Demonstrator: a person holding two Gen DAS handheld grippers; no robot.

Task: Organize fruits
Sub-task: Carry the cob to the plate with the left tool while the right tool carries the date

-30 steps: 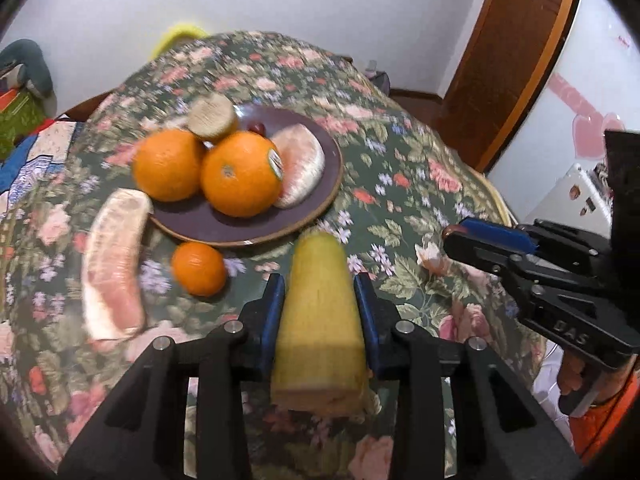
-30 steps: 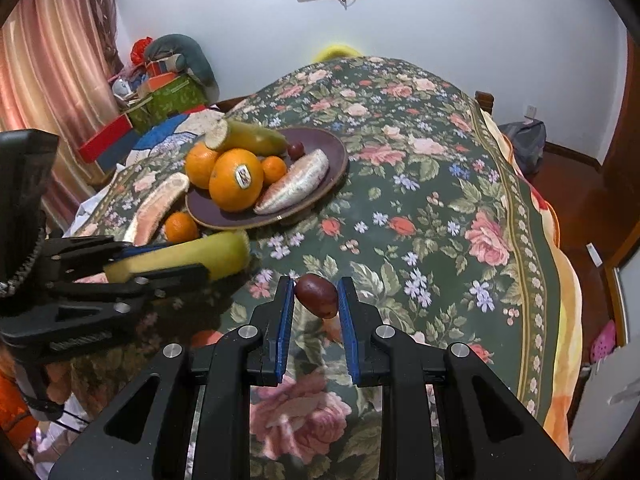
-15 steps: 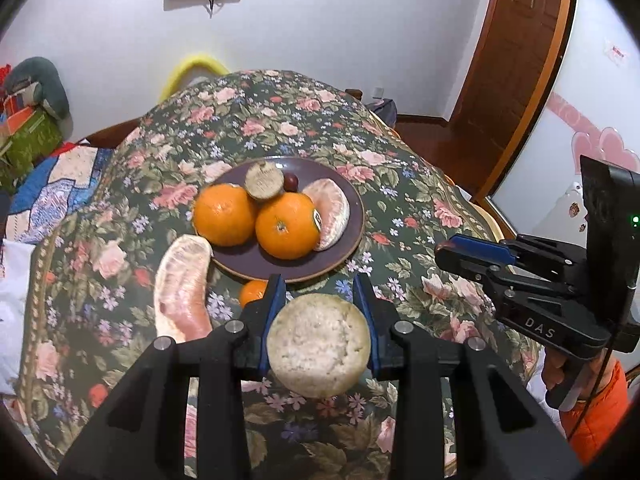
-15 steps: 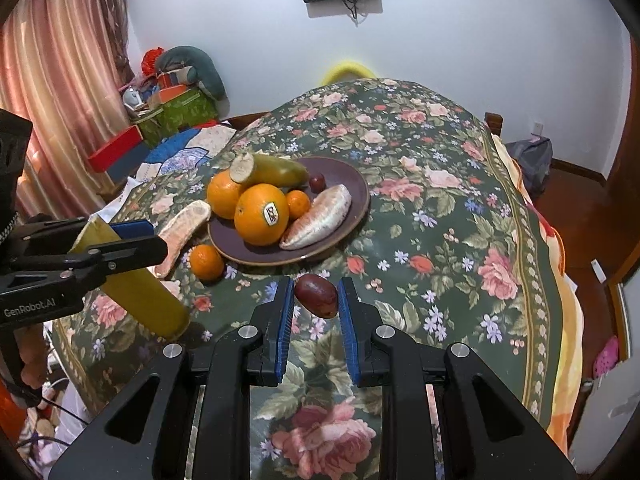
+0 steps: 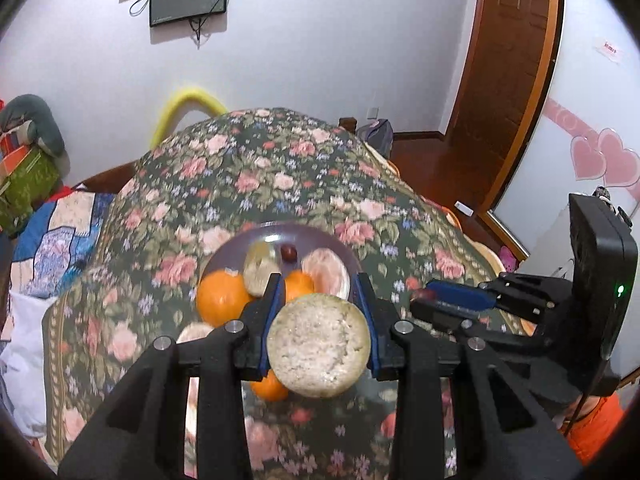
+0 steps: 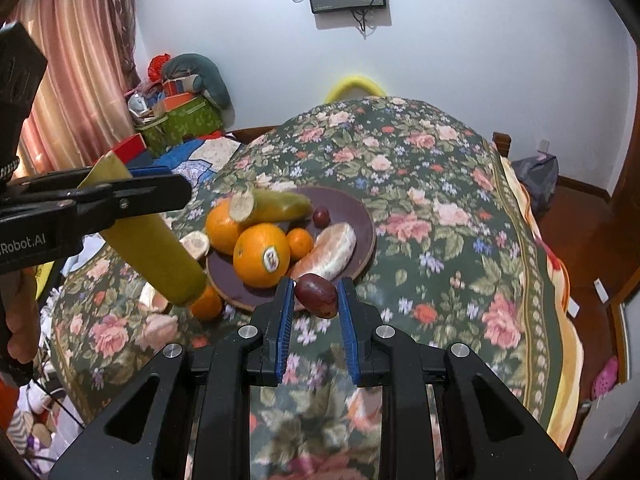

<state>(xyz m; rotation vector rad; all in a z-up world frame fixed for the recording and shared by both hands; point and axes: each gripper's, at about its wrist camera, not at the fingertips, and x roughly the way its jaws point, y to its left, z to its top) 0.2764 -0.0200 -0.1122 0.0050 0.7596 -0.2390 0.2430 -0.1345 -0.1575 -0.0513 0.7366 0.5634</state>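
The left gripper [image 5: 319, 320] clamps a yellow-green banana half [image 5: 318, 345] between its blue pads, the pale cut end facing the camera; from the right wrist view the same piece [image 6: 154, 254] hangs tilted in the air over the near-left edge of the plate [image 6: 360, 216]. The right gripper [image 6: 314, 312] pinches a small dark red date [image 6: 316, 294], held just above the plate's near rim. On the plate lie a second banana half [image 6: 276, 205], a large orange [image 6: 262, 255] with a sticker, another orange [image 6: 221, 226] behind it, a small mandarin [image 6: 300, 243], a peeled pomelo wedge [image 6: 329, 255] and another date [image 6: 321, 216]. The plate's far and right side shows bare surface beyond the wedge. Off the plate, a loose mandarin [image 6: 207, 303] sits touching its near-left rim, with another pomelo piece [image 6: 196, 243] just to the left. The floral tablecloth [image 6: 440, 216] stretches open to the right and far side, falling away at the table's right edge.
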